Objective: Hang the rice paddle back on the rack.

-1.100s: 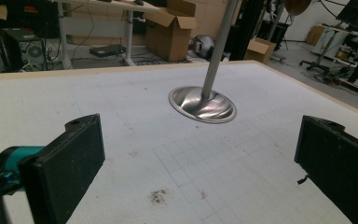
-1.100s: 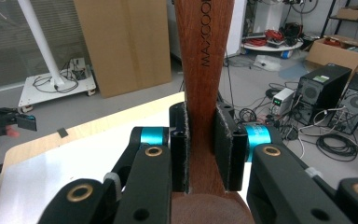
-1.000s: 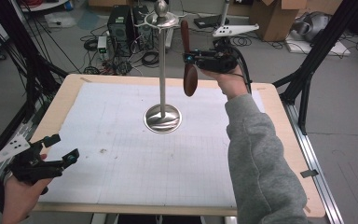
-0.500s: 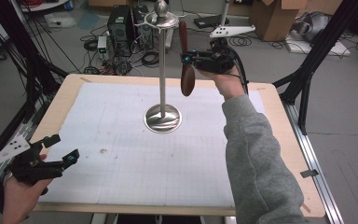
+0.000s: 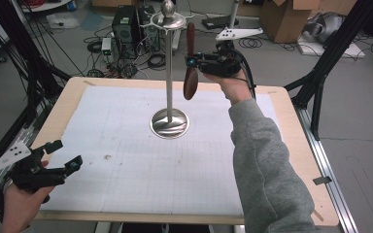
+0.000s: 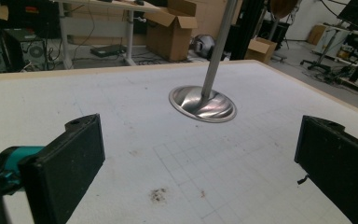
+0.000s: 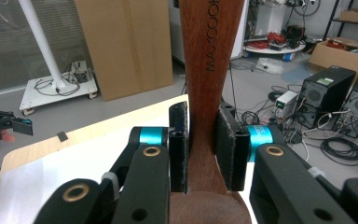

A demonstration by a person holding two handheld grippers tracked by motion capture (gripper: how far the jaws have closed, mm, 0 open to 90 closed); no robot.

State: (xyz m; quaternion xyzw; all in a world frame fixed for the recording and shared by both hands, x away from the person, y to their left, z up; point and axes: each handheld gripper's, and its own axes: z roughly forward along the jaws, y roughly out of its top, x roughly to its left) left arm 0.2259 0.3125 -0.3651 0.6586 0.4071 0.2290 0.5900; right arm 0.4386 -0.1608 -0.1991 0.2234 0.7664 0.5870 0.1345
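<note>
1. Right gripper [image 5: 193,60] grasps a wooden spoon [image 5: 190,73] by the neck, the two black pads pressed against either side of the handle in the right gripper view [image 7: 204,149]; its jaws have just been opening a little, yet the pads remain on the wood.
2. Dark reddish-brown and smooth, the spoon hangs upright in the air, handle up and oval bowl down, with letters stamped along the handle [image 7: 213,32].
3. It sits just beside the upper part of a tall metal stand [image 5: 169,63], to that pole's right in the high view, well above the table [image 5: 296,126].
4. The stand has a round polished base [image 6: 203,103], a small cap plate and a ball on top, and rests on a white gridded mat [image 5: 126,160].
5. Left gripper [image 5: 63,155] is released, its jaws spread wide with nothing between them, held low over the near left corner of the mat [image 6: 200,182].
6. Against the earlier frames, the spoon and right hand sit in much the same spot beside the pole, and the left gripper has not shifted.
</note>
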